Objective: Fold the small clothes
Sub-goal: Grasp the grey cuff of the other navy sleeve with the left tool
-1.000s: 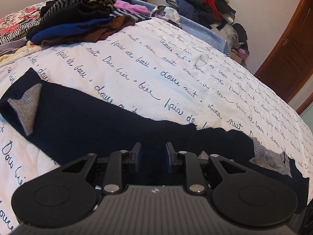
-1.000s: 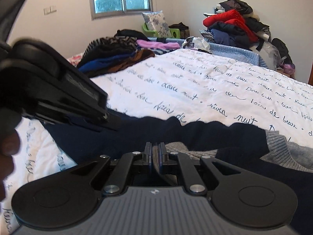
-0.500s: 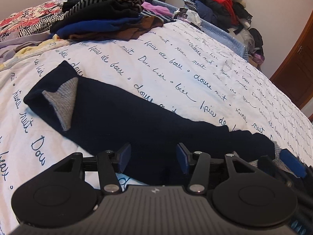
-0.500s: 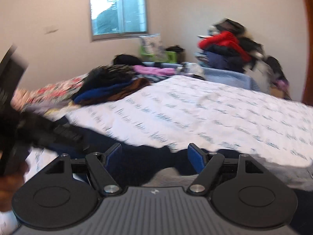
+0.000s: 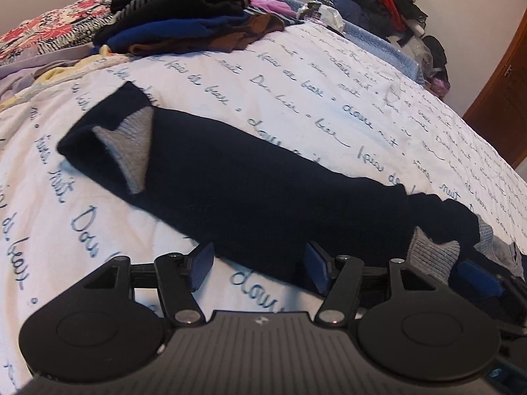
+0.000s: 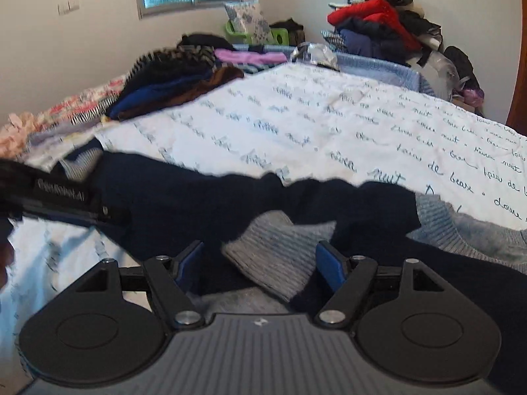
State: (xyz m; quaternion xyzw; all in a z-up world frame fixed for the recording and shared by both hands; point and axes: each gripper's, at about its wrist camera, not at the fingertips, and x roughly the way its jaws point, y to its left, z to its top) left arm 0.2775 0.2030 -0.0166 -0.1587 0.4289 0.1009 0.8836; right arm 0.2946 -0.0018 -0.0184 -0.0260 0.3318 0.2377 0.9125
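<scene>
A dark navy garment (image 5: pixel 250 184) with grey ribbed trim lies in a long folded strip across the white bedspread (image 5: pixel 329 92). One grey patch (image 5: pixel 128 151) shows near its far left end, another grey cuff (image 5: pixel 431 256) at its near right end. My left gripper (image 5: pixel 260 268) is open and empty just above the strip's near edge. My right gripper (image 6: pixel 260 263) is open and empty over the grey cuff (image 6: pixel 280 256) on the navy cloth (image 6: pixel 197 204). The left gripper's body (image 6: pixel 62 197) shows at the left edge of the right wrist view.
A stack of folded clothes (image 5: pixel 184 23) sits at the far left of the bed, with floral bedding (image 5: pixel 49 29) beside it. A heap of unsorted clothes (image 6: pixel 378 26) stands at the far right by the wall. A wooden door (image 5: pixel 507 98) is at the right.
Both grippers were shut on the navy garment a second ago. Both have opened, let go of it and drawn back a little; the garment now lies flat on the bed.
</scene>
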